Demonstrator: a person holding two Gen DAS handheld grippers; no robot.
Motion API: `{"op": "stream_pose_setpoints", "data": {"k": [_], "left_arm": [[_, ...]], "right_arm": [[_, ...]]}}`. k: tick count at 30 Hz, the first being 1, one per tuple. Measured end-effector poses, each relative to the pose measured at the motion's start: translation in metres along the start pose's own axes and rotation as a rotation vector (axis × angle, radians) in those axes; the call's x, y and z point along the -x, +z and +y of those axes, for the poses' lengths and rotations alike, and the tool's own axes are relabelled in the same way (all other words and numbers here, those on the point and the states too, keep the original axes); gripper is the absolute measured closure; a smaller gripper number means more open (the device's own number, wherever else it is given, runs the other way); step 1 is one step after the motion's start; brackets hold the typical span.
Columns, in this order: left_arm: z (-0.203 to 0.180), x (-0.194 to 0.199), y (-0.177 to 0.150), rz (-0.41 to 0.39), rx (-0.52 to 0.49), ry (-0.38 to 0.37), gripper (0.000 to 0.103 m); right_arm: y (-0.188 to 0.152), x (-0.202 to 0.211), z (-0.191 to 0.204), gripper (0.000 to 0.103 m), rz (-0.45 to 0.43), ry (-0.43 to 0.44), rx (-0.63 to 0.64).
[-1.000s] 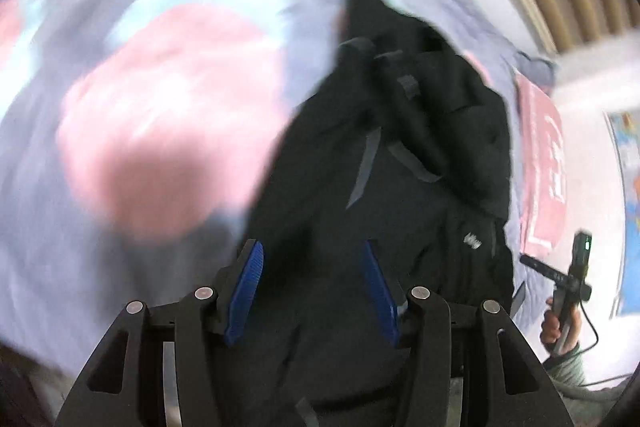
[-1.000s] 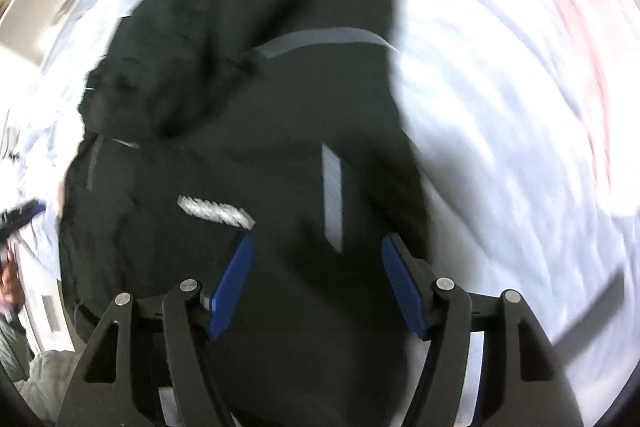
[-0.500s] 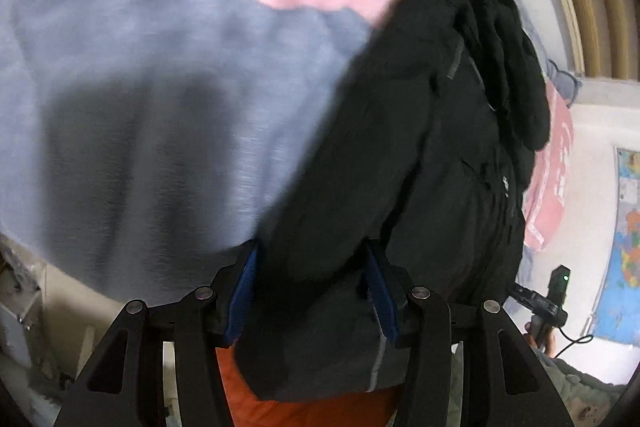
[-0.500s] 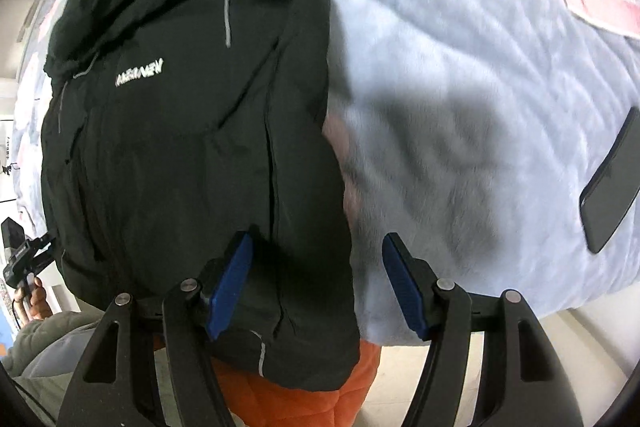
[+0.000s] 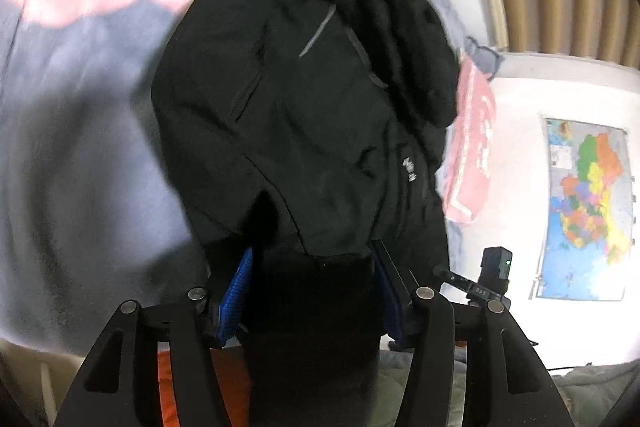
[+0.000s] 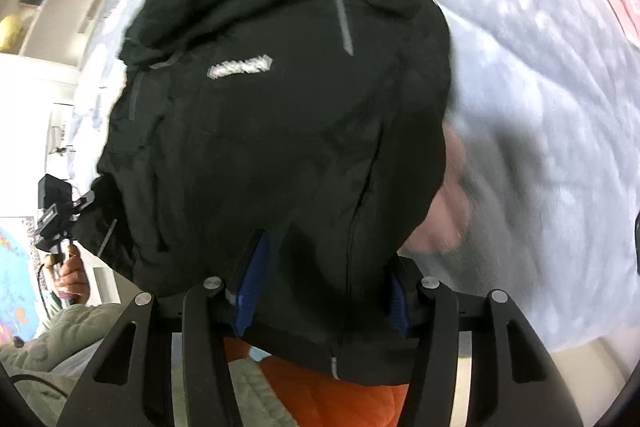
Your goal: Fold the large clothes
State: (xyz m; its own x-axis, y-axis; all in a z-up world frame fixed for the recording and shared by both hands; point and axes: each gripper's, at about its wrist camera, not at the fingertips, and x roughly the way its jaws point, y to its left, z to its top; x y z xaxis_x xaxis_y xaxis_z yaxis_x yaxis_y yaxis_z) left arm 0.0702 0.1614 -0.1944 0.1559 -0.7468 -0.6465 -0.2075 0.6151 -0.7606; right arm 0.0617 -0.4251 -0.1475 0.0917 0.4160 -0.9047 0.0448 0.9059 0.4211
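With its blue pads (image 5: 236,291) pressed against a thick bunch of black cloth, the left gripper (image 5: 312,287) is clamped on the lower hem of the black jacket (image 5: 304,99); its jaws have just eased slightly wider, the cloth still filling the gap between them. Ahead of this gripper the jacket stretches away over the grey and pink blanket (image 5: 72,155), its hood bunched at the far end. Off to its right hangs a coloured wall map (image 5: 588,207).

The right gripper (image 6: 324,291) likewise grasps the jacket's hem (image 6: 280,327), its jaws having just been closing on the fabric that lies between the pads. Beyond it the jacket's chest, with a white logo (image 6: 240,67), lies on the pale blanket (image 6: 540,107). Below the hem, orange lining (image 6: 360,403) shows.
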Motion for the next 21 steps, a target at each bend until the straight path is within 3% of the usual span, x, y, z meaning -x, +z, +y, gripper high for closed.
{"op": "stream_pose_setpoints", "data": {"k": [7, 10, 12, 13, 14, 17, 21], "left_arm": [[0.013, -0.006, -0.016, 0.113, -0.013, 0.156, 0.043], [0.014, -0.009, -0.022, 0.117, -0.005, 0.169, 0.043], [0.003, -0.006, -0.021, 0.072, -0.024, 0.161, 0.053], [-0.005, -0.004, -0.019, 0.050, -0.042, 0.159, 0.079], [-0.013, -0.003, -0.017, 0.036, -0.064, 0.160, 0.085], [-0.040, 0.010, -0.010, -0.019, -0.138, 0.135, 0.087], [-0.052, 0.012, 0.000, -0.008, -0.159, 0.132, 0.087]], "right_arm": [[-0.020, -0.028, -0.021, 0.045, 0.076, 0.005, -0.089], [-0.022, -0.030, -0.019, 0.042, 0.076, 0.021, -0.078], [-0.019, -0.028, -0.004, 0.046, 0.062, 0.024, -0.025], [-0.018, -0.024, 0.005, 0.056, 0.045, 0.028, 0.008], [-0.015, -0.017, 0.016, 0.062, 0.020, 0.045, 0.044], [-0.008, 0.000, 0.029, 0.069, -0.038, 0.076, 0.096], [-0.007, -0.011, 0.027, 0.065, 0.022, 0.068, 0.104]]}}
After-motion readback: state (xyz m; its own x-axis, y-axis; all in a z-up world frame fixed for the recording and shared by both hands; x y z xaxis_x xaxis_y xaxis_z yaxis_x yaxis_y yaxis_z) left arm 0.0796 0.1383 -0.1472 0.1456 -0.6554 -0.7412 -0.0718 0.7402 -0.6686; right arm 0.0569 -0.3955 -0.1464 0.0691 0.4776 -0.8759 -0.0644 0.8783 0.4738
